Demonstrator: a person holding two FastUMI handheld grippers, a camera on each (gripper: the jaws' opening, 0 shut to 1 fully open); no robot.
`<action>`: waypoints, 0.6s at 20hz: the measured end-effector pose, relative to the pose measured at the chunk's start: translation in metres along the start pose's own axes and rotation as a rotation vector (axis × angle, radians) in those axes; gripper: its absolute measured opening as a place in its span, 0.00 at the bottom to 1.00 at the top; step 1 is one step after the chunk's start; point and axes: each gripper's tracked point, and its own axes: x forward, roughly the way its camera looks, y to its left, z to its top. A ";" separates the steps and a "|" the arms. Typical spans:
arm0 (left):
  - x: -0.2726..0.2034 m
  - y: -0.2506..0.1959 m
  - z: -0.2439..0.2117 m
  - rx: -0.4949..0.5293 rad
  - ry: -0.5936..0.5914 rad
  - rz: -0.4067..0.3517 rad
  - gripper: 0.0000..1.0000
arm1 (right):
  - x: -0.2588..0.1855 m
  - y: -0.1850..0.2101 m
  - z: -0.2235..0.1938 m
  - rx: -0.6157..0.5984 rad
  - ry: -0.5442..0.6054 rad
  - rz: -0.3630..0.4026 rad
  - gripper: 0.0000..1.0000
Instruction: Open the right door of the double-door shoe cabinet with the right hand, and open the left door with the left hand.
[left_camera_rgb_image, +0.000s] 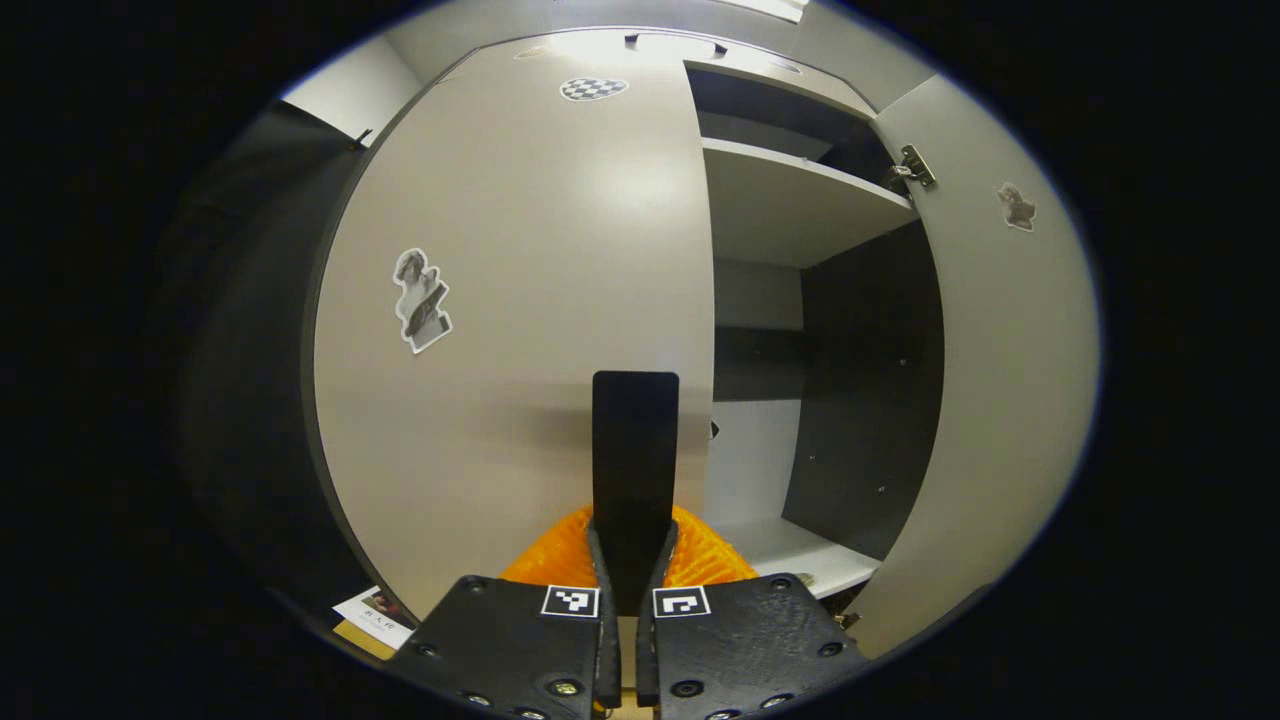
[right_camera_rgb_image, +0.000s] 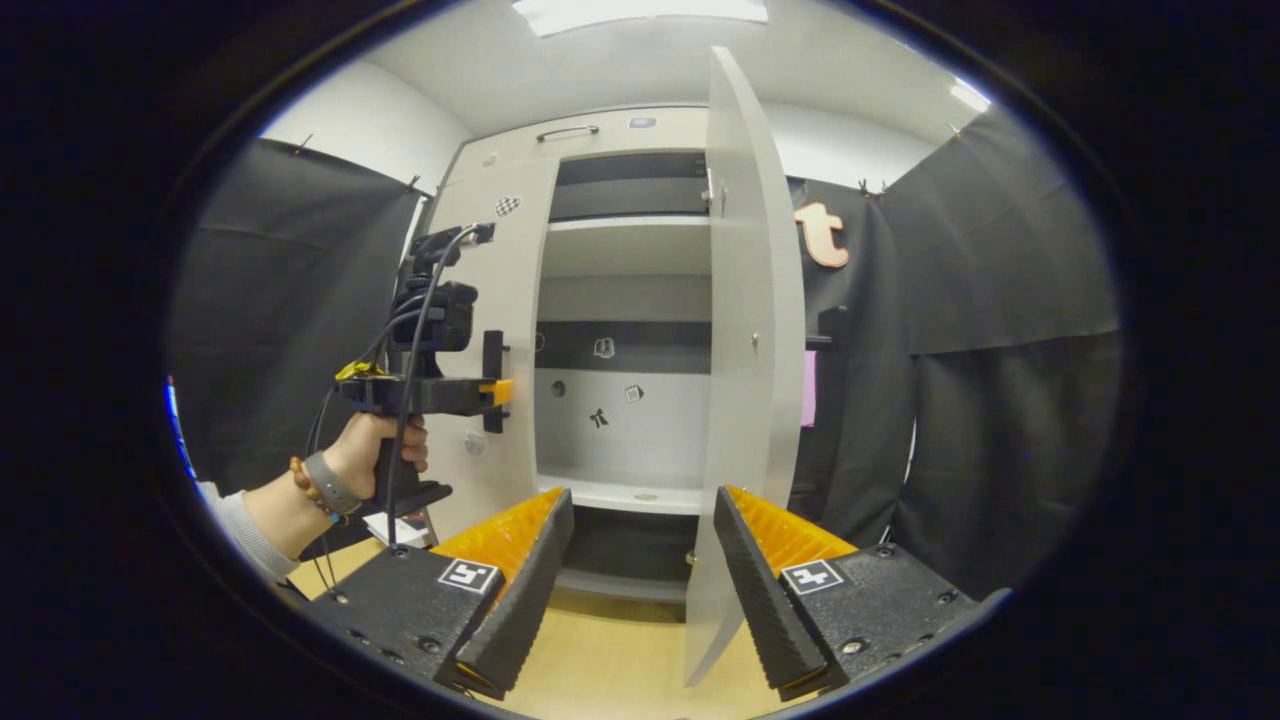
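In the left gripper view the pale left door (left_camera_rgb_image: 520, 300) of the shoe cabinet stands flat before me. My left gripper (left_camera_rgb_image: 633, 535) is shut on its upright black handle (left_camera_rgb_image: 635, 440). The right door (left_camera_rgb_image: 1000, 400) is swung wide open, baring the shelves (left_camera_rgb_image: 790, 205). In the right gripper view that open right door (right_camera_rgb_image: 745, 350) shows edge-on, just right of centre. My right gripper (right_camera_rgb_image: 642, 500) is open and holds nothing, a short way back from the cabinet. A hand (right_camera_rgb_image: 375, 450) holds the left gripper (right_camera_rgb_image: 497, 392) against the left door (right_camera_rgb_image: 510, 300).
Black cloth walls (right_camera_rgb_image: 1000, 350) hang on both sides of the cabinet. A wooden floor (right_camera_rgb_image: 620, 660) lies below. A small card (left_camera_rgb_image: 372, 610) lies on the floor by the left door. Stickers dot the doors and the inner back panel (right_camera_rgb_image: 620, 400).
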 end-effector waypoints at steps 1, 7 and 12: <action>-0.003 0.000 0.000 -0.001 0.003 -0.002 0.06 | -0.001 0.000 0.000 0.001 0.000 -0.001 0.88; -0.022 0.002 0.001 -0.003 -0.003 -0.026 0.06 | -0.009 0.005 0.000 -0.006 0.008 -0.009 0.88; -0.039 0.008 -0.001 0.002 -0.002 -0.029 0.06 | -0.014 0.011 -0.004 -0.008 0.016 -0.002 0.88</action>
